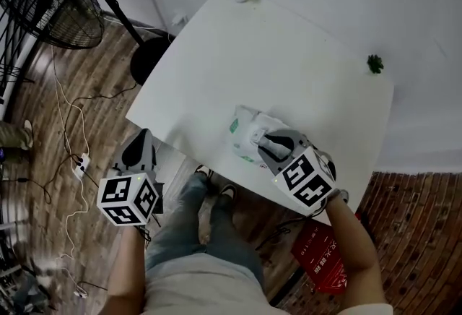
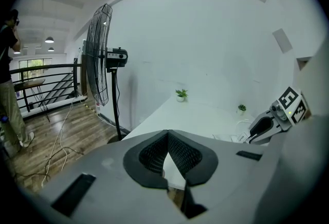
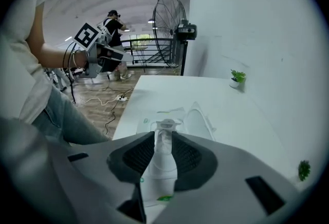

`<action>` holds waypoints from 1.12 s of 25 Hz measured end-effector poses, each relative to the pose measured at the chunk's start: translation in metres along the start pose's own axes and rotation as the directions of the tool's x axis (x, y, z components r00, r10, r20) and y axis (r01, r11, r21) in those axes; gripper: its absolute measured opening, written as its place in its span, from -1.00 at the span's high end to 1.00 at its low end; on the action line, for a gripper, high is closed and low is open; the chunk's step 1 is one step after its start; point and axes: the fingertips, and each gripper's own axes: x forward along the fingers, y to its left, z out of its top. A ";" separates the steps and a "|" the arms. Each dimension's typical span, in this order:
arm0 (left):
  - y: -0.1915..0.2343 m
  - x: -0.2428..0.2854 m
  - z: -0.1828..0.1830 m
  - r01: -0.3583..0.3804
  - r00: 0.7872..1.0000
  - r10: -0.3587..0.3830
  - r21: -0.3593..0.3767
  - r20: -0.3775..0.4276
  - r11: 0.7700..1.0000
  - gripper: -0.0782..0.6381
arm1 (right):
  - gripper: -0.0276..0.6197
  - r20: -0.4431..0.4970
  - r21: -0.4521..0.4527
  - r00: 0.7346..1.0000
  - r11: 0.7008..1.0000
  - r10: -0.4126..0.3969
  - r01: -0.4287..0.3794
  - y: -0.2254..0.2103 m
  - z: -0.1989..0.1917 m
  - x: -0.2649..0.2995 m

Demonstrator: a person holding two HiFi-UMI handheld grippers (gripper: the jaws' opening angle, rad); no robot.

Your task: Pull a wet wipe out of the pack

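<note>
Right claw (image 3: pixel 163 135) pinches the wet wipe (image 3: pixel 165 148) rising from the pack (image 1: pixel 244 130) at the desk's (image 1: pixel 289 68) near edge; left claw (image 2: pixel 167 140), closed empty, hangs off it. Unheld, the pack may lift or slide off.

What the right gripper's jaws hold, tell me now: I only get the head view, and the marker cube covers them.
Observer: The right gripper is shut on a wet wipe, a white strip pinched between its jaws.
Operator: Report whether the wipe is clear of the pack.
Observer: I cannot tell. The pack lies on the table right at the jaw tips, and the wipe runs down toward it.
Operator: Now give me the left gripper's jaws.
Observer: The left gripper is shut, its tips touching, with nothing between them.
</note>
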 end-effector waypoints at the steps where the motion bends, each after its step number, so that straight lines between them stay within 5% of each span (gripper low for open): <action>1: 0.001 -0.001 -0.002 -0.005 1.000 0.005 -0.003 -0.003 1.000 0.78 | 0.59 -0.012 -0.010 1.000 1.000 0.008 -0.008 0.000 -0.001 0.002; 15: 0.005 -0.003 -0.014 -0.014 1.000 0.013 -0.022 -0.022 1.000 0.78 | 0.66 -0.120 -0.122 0.990 0.989 0.070 -0.085 -0.003 -0.010 0.016; 28: 0.005 0.003 -0.020 -0.009 0.999 0.008 -0.027 -0.041 1.000 0.78 | 0.72 -0.254 -0.333 0.959 0.920 0.123 -0.206 0.005 -0.017 0.026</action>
